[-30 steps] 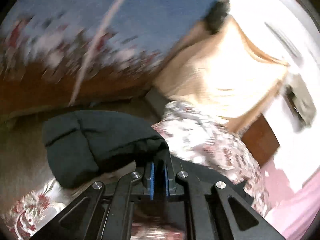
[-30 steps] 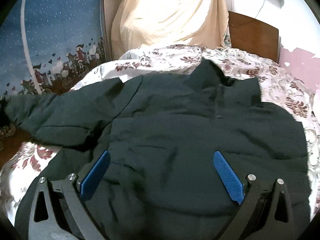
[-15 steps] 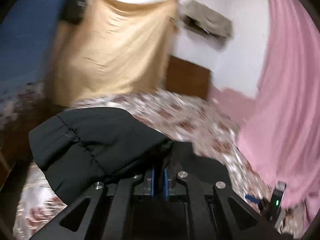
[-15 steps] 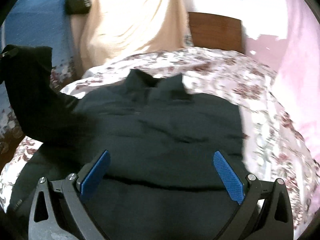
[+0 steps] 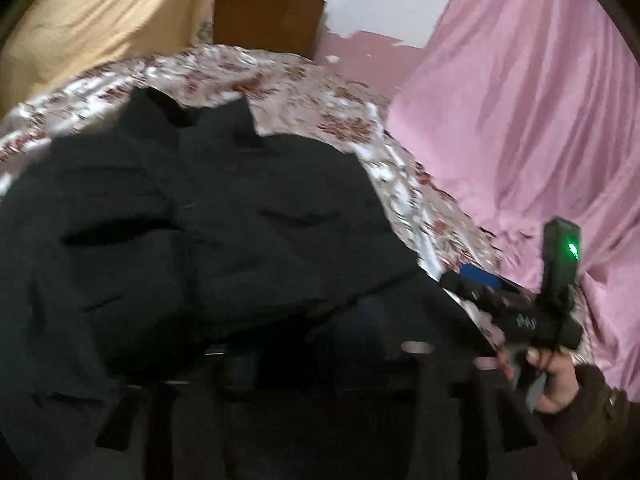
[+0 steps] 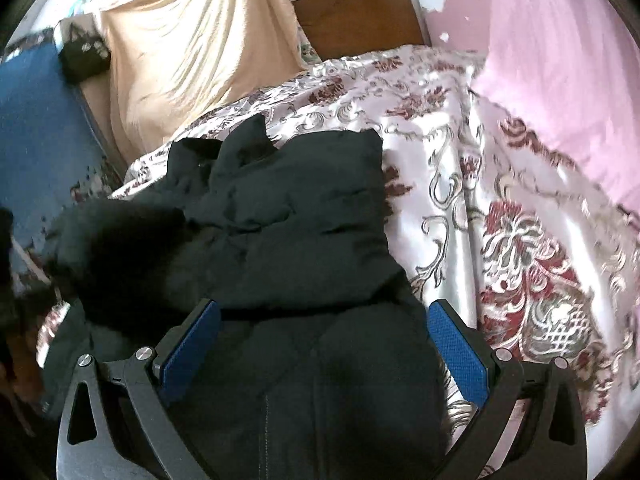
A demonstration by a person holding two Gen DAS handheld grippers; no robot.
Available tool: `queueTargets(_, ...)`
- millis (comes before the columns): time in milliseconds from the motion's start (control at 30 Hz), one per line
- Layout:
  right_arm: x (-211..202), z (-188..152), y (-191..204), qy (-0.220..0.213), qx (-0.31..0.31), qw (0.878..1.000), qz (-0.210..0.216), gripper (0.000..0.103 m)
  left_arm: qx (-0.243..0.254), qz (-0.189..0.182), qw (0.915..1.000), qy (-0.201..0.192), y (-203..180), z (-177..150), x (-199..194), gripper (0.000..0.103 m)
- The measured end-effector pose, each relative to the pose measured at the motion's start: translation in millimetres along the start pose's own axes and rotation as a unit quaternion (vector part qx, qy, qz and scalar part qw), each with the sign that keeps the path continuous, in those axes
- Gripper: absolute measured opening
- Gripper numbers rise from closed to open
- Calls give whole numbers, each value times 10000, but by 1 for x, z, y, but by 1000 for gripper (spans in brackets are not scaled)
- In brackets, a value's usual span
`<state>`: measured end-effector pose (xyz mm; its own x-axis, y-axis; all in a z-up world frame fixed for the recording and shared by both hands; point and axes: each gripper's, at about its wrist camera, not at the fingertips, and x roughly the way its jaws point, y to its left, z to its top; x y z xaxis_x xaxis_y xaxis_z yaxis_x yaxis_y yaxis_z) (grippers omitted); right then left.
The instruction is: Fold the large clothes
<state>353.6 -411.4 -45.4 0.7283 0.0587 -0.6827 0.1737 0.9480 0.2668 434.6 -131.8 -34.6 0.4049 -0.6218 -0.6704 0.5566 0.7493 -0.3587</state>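
Dark jacket (image 6: 288, 232) lies spread on the bed, on a floral bedspread (image 6: 520, 240) of white satin with maroon motifs. Collar points toward the wooden headboard (image 6: 360, 16). One sleeve is folded across the chest, so a doubled layer sits on the upper body of the garment. The lower hem runs out of the bottom of both views.

Right hand-held gripper (image 6: 324, 344): blue pads (image 6: 188, 352) spread wide, one on each side of the jacket's lower body, nothing between them but cloth lying flat underneath. Not pinching. In the left wrist view the same tool shows from outside at the right edge (image 5: 516, 304), green light lit on its upright black module, with the person's hand (image 5: 556, 380) round the grip (sleeve cuff just visible, arm cut off by the frame).

Left hand-held gripper: its frame at the bottom of the left wrist view is a dark, motion-blurred mass against black cloth. Fingers cannot be picked out; cannot tell whether they are spread or pinching fabric.

Surroundings: pink curtain (image 5: 520, 100) along the right of the bed, beige cloth (image 6: 192, 52) hanging at the head end, blue patterned panel (image 6: 36, 128) to the left with a small dark bag (image 6: 84, 56) at its top corner. Left edge of the right wrist view is murky; a dark shape there cannot be identified.

No containers in view.
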Motion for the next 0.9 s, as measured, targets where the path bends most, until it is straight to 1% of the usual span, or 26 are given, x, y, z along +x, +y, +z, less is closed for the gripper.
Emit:
queueTargets(33,3,1,-3,9,86,9999,106,102,1,-195,9998,-45,-1,-5,-2,85)
queueTargets(67,5,0,-4,15,159,9997,199,102,17,-350,9993,-123,-3,-8,-5,87)
queueTargets(100,6,-1,-6,26,277,9991,324,102,52,-456,9989,-114,-4,-9,-7,89)
queueTargets(200,12,-4,-10,47,588,9969,523,102,190,-908,9956,126,-11,-19,-18,91)
queueTargets(267,14,-6,-6,58,545,9972,518,102,276,-975,9946,214,-14,-28,-29,92)
queueTargets(333,13,-7,3,37,339,9979,549,102,265,-993,9944,252,-13,-41,-45,93)
queueTargets(433,9,-7,29,-7,-266,9981,557,102,-38,-830,9962,252,1,-54,-64,93)
queueTargets(500,3,-8,53,-44,-779,9952,598,102,-373,-451,9980,247,16,-60,-77,93)
queueTargets(533,-1,-9,66,-62,-1043,9925,634,102,-596,-127,9979,196,28,-65,-88,93)
queueTargets(600,-9,-14,100,-175,-1663,9836,676,102,-919,427,9948,124,47,-70,-101,93)
queueTargets(633,-13,-17,119,-278,-1984,9772,703,102,-1065,727,9916,74,58,-72,-109,93)
queueTargets(667,-17,-20,139,-372,-2287,9700,739,102,-1248,1130,9857,53,71,-74,-116,93)
queueTargets(700,-20,-22,154,-447,-2514,9641,731,102,-1402,1438,9796,44,82,-76,-122,93)
queueTargets(733,-22,-24,176,-564,-2816,9552,707,102,-1606,1760,9712,17,97,-79,-130,93)
queueTargets(767,-23,-26,196,-679,-3098,9459,684,102,-1754,1923,9655,11,108,-79,-135,93)
queueTargets(800,-23,-28,211,-750,-3283,9392,670,102,-1935,2059,9593,-15,120,-80,-142,93)
queueTargets(833,-19,-29,230,-812,-3506,9310,610,102,-2113,2137,9538,-62,130,-80,-148,93)
queueTargets(900,-9,-29,258,-824,-3758,9223,382,101,-2334,2197,9472,-131,144,-78,-154,93)
